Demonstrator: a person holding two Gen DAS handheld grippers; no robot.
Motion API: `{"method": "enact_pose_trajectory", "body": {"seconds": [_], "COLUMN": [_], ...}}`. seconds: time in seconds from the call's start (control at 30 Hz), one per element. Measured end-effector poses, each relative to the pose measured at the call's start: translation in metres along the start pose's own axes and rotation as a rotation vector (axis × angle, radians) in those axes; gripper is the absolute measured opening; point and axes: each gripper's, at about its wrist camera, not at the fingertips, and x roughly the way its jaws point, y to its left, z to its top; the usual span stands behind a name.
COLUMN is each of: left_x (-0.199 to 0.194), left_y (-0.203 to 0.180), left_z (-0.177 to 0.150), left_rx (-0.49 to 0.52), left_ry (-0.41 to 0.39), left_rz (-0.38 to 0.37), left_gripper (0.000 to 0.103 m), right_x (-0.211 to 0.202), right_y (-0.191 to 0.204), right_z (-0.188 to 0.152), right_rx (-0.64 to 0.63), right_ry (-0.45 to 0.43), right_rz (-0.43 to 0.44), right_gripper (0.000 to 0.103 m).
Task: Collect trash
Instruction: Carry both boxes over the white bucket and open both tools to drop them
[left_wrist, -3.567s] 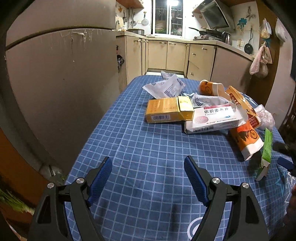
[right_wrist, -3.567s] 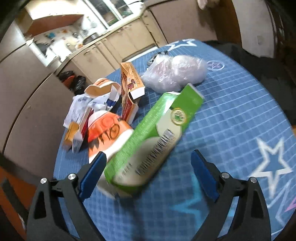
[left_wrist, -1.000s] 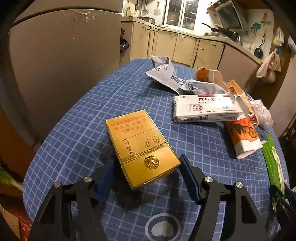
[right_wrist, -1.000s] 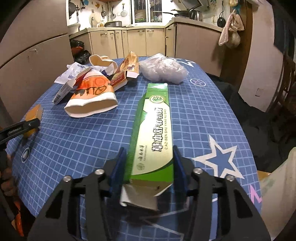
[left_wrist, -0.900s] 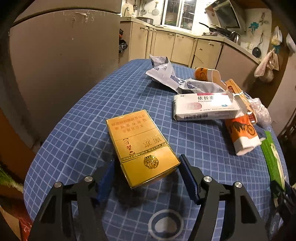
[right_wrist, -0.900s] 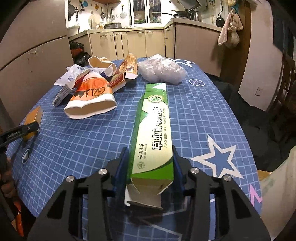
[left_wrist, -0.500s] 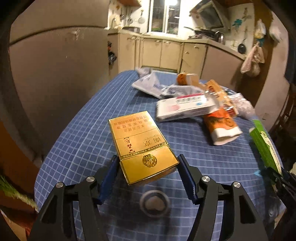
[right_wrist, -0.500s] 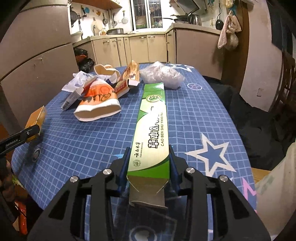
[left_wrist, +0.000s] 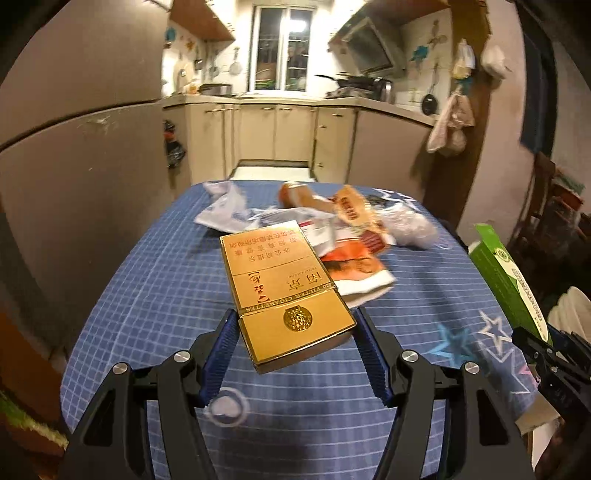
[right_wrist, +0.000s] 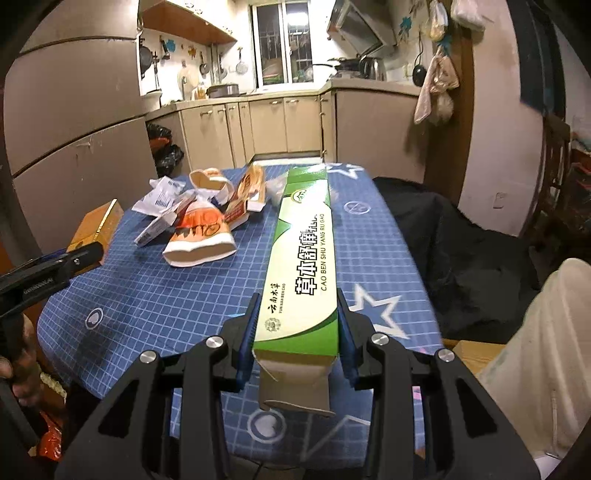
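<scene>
Both empty grippers have since closed on trash: the left gripper (left_wrist: 293, 345) now carries the gold cardboard cigarette box (left_wrist: 282, 291), the right gripper (right_wrist: 295, 334) the long green carton (right_wrist: 304, 258), both lifted off the worktop (left_wrist: 155, 280).

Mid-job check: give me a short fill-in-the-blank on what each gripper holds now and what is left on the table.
1. The left gripper is shut on a ____-coloured cigarette box.
2. The right gripper is shut on a long ____ toothpaste box.
3. The orange paper cup lies on its ____ on the blue checked tablecloth.

Missing words: gold; green; side
</scene>
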Motion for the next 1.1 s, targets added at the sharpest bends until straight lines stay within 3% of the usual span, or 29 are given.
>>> {"method": "enact_pose_trajectory", "body": {"seconds": [0.53, 1.1], "left_x": [-0.003, 0.001], "left_y": [-0.125, -0.282], "left_z": [0.017, 0.015], "left_rx": [0.188, 0.407], "left_ry": [-0.05, -0.072], "left_rz": [-0.199, -0.414], "left_gripper": [0.064, 0.063], "right_x": [-0.065, -0.119], "right_y": [-0.07, -0.175], "right_z": [-0.004, -0.027], "right_rx": [0.099, 0.257], "right_ry": [-0.078, -0.124], "right_rz": [-0.167, -0.406], "right_gripper": [0.036, 0.036]}}
